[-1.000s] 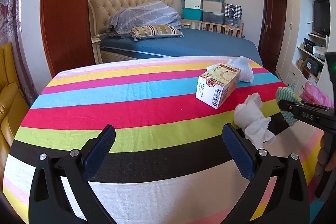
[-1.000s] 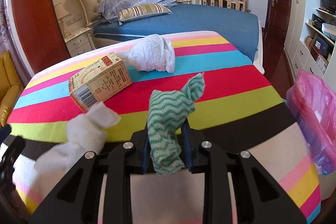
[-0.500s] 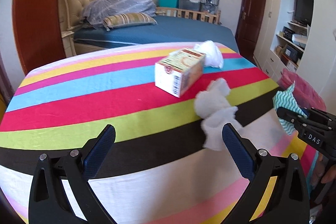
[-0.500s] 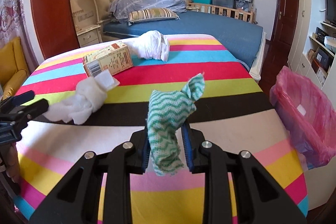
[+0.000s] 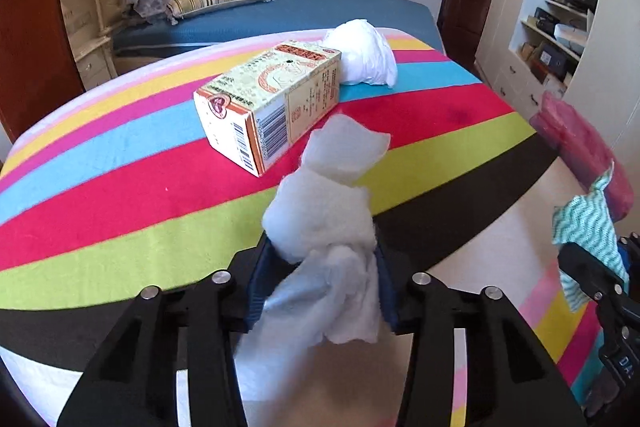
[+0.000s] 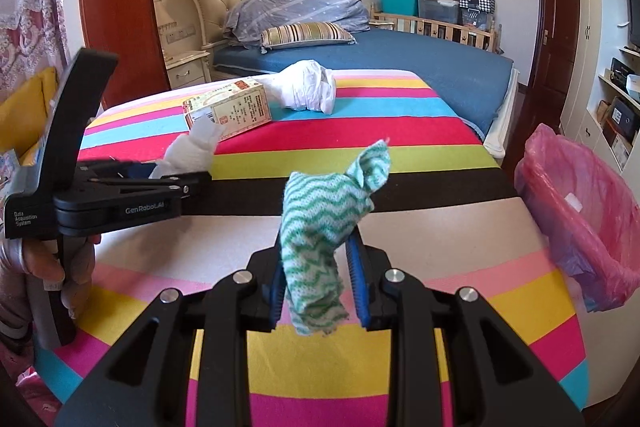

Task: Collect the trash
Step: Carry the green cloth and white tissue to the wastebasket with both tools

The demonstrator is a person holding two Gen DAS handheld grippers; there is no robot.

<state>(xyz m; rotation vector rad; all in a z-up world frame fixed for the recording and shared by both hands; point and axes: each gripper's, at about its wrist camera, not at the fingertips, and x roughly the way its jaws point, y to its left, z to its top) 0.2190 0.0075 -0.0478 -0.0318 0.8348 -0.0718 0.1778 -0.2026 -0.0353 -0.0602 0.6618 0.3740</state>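
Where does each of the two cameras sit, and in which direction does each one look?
Left wrist: on the left gripper, looking along its fingers, which have just closed on the white wad, toward the bed; the right gripper shows at right.
Right wrist: on the right gripper, shut on the green cloth, facing the bed; the left gripper and a hand show at left.
Shared: striped table, box, pink bin bag.

Box (image 5: 272,107) and white bag (image 5: 366,55) are crowding the tablecloth's (image 6: 400,227) far end; near stripes toward the pink bin bag (image 6: 580,219) are lying open.
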